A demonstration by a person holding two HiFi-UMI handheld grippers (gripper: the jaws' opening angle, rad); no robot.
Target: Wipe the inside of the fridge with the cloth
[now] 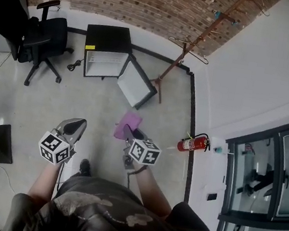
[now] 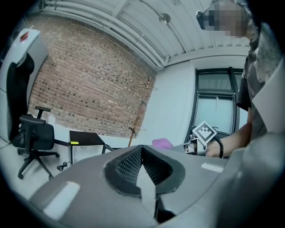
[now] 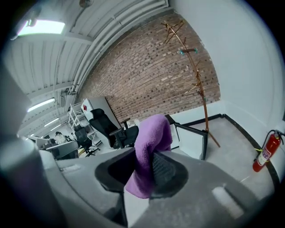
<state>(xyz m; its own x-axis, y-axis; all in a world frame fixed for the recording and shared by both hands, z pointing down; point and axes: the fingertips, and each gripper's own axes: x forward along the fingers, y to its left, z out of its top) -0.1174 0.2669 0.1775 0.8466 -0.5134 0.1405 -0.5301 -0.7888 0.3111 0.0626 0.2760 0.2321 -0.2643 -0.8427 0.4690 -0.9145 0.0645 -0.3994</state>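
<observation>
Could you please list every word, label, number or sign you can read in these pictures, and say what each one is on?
No text can be read in any view.
Yellow label on the fridge: too small to read.
Fire extinguisher: its print is too small to read.
Marker cubes: square patterns only, no words.

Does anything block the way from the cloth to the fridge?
Nothing visible. Only bare floor lies between the cloth in the right gripper and the fridge, whose door stands open; the chair and coat stand sit off to the sides.
</observation>
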